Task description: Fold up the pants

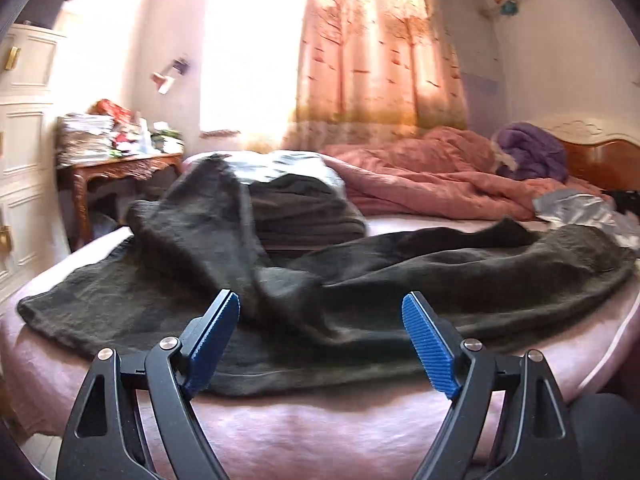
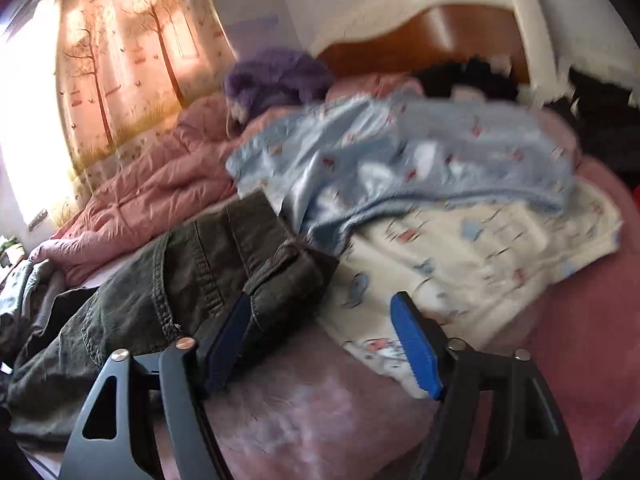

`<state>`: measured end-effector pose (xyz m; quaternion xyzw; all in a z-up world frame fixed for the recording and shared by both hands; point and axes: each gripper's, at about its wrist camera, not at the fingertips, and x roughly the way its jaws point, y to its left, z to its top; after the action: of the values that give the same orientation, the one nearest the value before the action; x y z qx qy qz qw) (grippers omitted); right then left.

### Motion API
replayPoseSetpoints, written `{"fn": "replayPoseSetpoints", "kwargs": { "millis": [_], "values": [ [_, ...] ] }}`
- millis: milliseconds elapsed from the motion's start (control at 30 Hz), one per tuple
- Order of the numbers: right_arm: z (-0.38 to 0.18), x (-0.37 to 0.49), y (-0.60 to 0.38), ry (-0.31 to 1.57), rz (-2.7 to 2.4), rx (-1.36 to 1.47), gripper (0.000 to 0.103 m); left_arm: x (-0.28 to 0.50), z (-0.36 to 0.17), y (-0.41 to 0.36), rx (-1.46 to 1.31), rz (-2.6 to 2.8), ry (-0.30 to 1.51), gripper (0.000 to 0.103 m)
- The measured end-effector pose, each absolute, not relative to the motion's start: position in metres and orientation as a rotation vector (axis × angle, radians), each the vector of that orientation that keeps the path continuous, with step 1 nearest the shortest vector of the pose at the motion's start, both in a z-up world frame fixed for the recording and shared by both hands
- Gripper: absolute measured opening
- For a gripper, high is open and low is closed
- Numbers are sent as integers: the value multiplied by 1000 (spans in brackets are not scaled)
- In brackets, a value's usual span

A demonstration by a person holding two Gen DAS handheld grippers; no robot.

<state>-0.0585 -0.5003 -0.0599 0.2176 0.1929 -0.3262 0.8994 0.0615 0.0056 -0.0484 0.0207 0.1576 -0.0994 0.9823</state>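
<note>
Both claws stand apart with nothing between their blue pads: the left gripper (image 1: 320, 316) hangs spread just above the near edge of the pants (image 1: 320, 292), and the right gripper (image 2: 320, 320) is likewise spread, its left pad just at the edge of the waist end of the same garment (image 2: 192, 264), though whether it touches the cloth cannot be told through the blur. No fabric is pinched in either, so the pants rest on their own weight, which reads as a release after laying the cloth down rather than a carry. The pants lie across the pink bed sheet (image 1: 312, 432) close to the near edge of the bed, probably so that both tools can reach along the full length. They are dark olive-grey, of a soft, thick, slightly napped cloth with heavy double-stitched seams and what looks like a pocket flap near the waist. In the left wrist view 1 leg spreads flat to the left while another part is thrown over it and rises in a ridge toward a stack of folded dark clothes (image 1: 304, 208) behind; the rest trails right in loose wrinkles. So the fold looks rough and only partly made, and the edges are not lined up. Beyond lie a pink quilt (image 1: 420, 176), a blue patterned blanket (image 2: 400, 160) and a cream printed cloth (image 2: 480, 256), all clear of the working spot.
</note>
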Motion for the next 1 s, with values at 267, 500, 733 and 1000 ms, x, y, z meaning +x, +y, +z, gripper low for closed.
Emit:
{"fn": "replayPoseSetpoints", "kwargs": {
  "millis": [267, 500, 733, 1000],
  "values": [
    [-26, -49, -448, 306, -454, 441, 70, 80, -28, -14, 92, -68, 317, 84],
    [-19, -14, -344, 266, -260, 322, 79, 110, -50, 26, 80, 47, 489, 79],
    [-38, 63, -270, 398, -101, 161, 92, 174, -20, 52, 116, -25, 596, 69],
    [-50, 84, -252, 416, -189, 131, 92, 298, 20, 45, 78, -66, 698, 65]
  ]
}}
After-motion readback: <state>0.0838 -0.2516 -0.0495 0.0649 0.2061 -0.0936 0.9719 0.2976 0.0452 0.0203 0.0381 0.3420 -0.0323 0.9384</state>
